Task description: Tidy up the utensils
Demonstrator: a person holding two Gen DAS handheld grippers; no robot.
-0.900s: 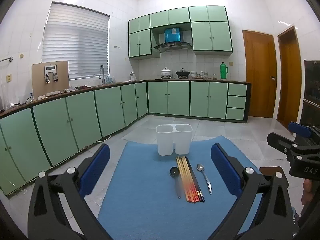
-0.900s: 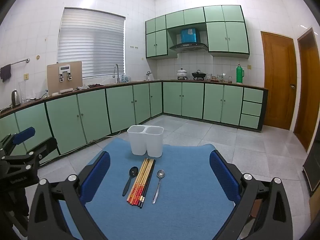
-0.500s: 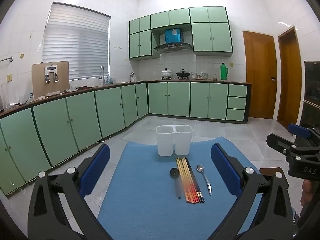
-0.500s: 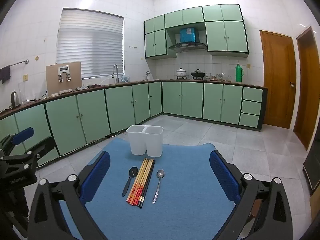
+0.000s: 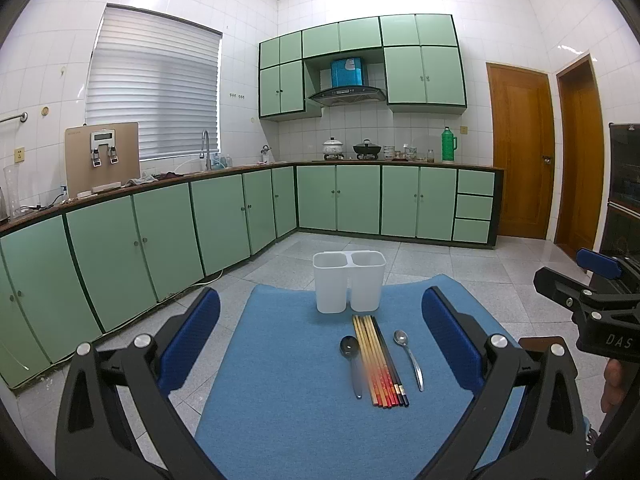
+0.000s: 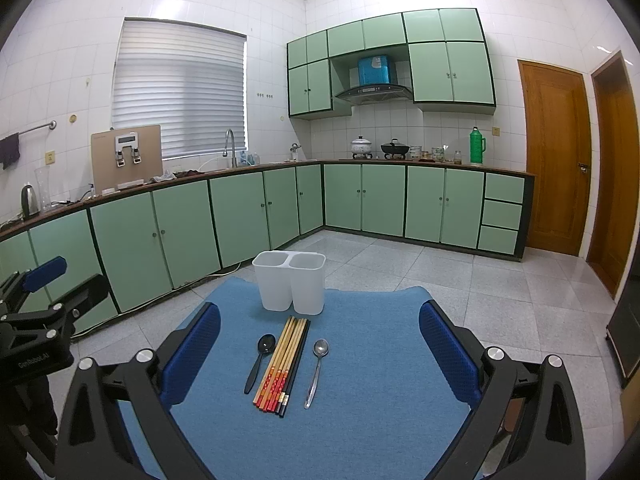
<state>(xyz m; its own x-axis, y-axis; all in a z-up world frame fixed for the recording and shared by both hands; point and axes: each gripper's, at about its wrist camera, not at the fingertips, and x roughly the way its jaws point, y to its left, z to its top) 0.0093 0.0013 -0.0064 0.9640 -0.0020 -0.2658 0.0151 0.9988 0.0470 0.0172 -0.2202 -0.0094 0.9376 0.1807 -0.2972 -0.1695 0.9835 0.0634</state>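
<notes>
While the left gripper (image 5: 320,332) hangs tilted slightly down, jaws spread wide and empty, chopsticks (image 5: 378,360) lie between two spoons on the blue mat (image 5: 280,400), just before the white two-compartment holder (image 5: 349,281). Right-wrist view: right gripper (image 6: 320,332) likewise agape, empty; its arms cut off below the frame.

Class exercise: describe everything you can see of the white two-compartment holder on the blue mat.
The white holder looks like translucent plastic: two tall, slightly tapered bins joined side by side at the rim. It stands upright at the far end of the blue mat, both bins apparently empty. The chopsticks lie just in front; contact is unclear.
</notes>
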